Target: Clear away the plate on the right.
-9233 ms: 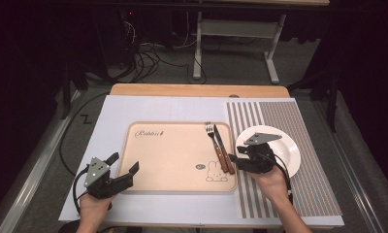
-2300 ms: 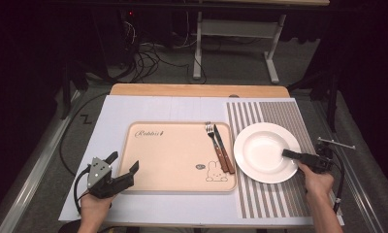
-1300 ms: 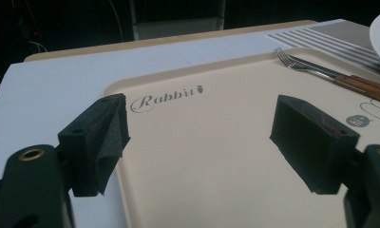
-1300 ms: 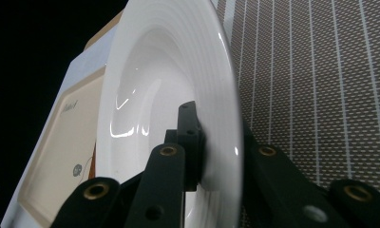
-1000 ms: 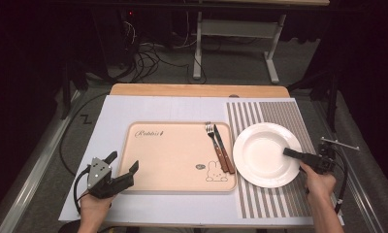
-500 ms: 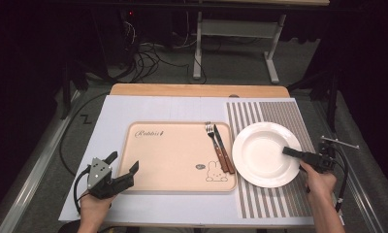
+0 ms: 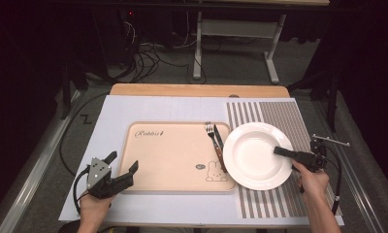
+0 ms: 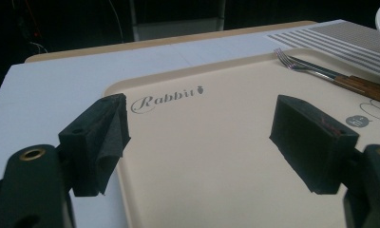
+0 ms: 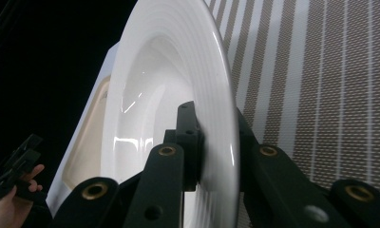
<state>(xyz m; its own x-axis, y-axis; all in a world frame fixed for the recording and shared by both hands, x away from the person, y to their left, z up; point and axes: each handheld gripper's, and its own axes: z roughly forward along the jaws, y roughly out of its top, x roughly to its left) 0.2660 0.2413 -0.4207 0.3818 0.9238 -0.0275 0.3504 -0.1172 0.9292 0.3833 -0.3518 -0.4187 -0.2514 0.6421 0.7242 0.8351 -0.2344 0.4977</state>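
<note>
our right gripper (image 7: 285, 152) is clamped on the near-right rim of the plate (image 7: 252, 154); in the right gripper view one jaw sits inside the rim and the other under it, pads pressed on the china (image 9: 212, 109). the plate lies mostly on the striped mat (image 7: 284, 116), its left edge over the right rim of the tray (image 7: 172, 160) and just beside the fork (image 7: 212, 134) and knife (image 7: 218, 143). we cannot tell from the high view whether the plate is lifted clear or resting on the tray rim; it looks slightly tipped.

our left gripper (image 7: 121, 170) hangs at the tray's near-left corner, jaws wide apart with nothing between them. in its own view the pads (image 8: 105, 137) frame bare tray surface (image 8: 212, 156).

step in hand, as we judge it: carrying the plate leftward from the mat onto the tray. next move calls for raising the rim enough to clear the tray lip and the cutlery, then setting the plate down in the open middle of the tray, left of the fork. the grip is on one edge only, so a level wrist matters; the plate could pivot or slip.

writing: "rabbit" (image 8: 170, 97) in script at the tray's far-left corner, with a small carrot mark after it. a rabbit drawing (image 7: 216, 172) and a small round grey label (image 8: 359, 121) sit near the tray's near-right corner; the label text is too small to read.
</note>
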